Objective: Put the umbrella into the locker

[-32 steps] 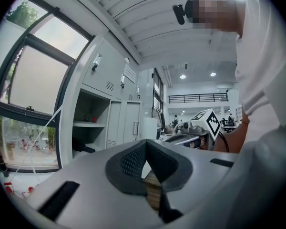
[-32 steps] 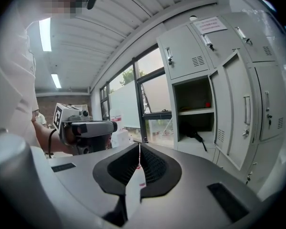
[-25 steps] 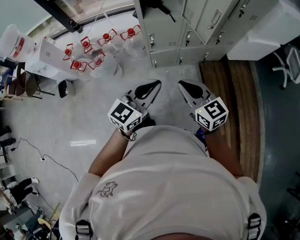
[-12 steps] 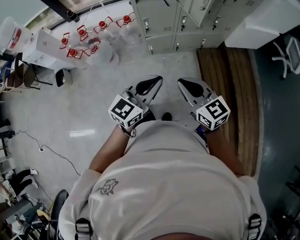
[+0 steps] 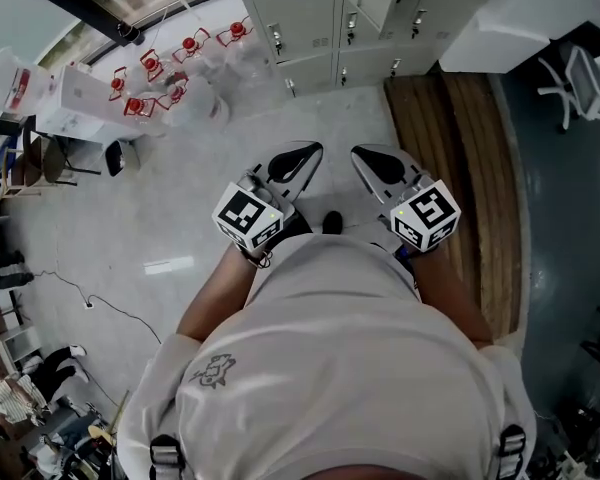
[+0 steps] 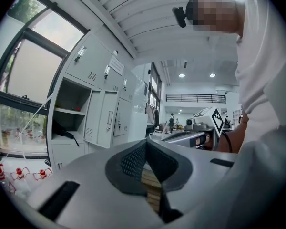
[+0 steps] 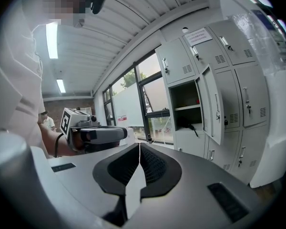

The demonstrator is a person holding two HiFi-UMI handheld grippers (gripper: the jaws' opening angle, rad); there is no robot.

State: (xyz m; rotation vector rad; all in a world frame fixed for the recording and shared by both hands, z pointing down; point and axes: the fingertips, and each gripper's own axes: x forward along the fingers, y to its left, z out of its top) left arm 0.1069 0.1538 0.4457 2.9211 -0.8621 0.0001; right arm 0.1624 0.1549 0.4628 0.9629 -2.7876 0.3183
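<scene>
The umbrella (image 7: 193, 127), a dark shape, lies under the shelf inside the open locker (image 7: 183, 97), whose door (image 7: 212, 109) stands swung out. Well apart from it, the left gripper (image 6: 145, 143) and right gripper (image 7: 139, 145) hover side by side above the floor (image 5: 180, 218), both with fingers together and empty.

Grey floor (image 5: 180, 198) bears red-capped bottles (image 5: 189, 44) and lockers (image 5: 310, 23).

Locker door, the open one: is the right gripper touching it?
Apart. In the right gripper view the right gripper is shut and empty, and the open locker door stands well beyond its tips.
</scene>
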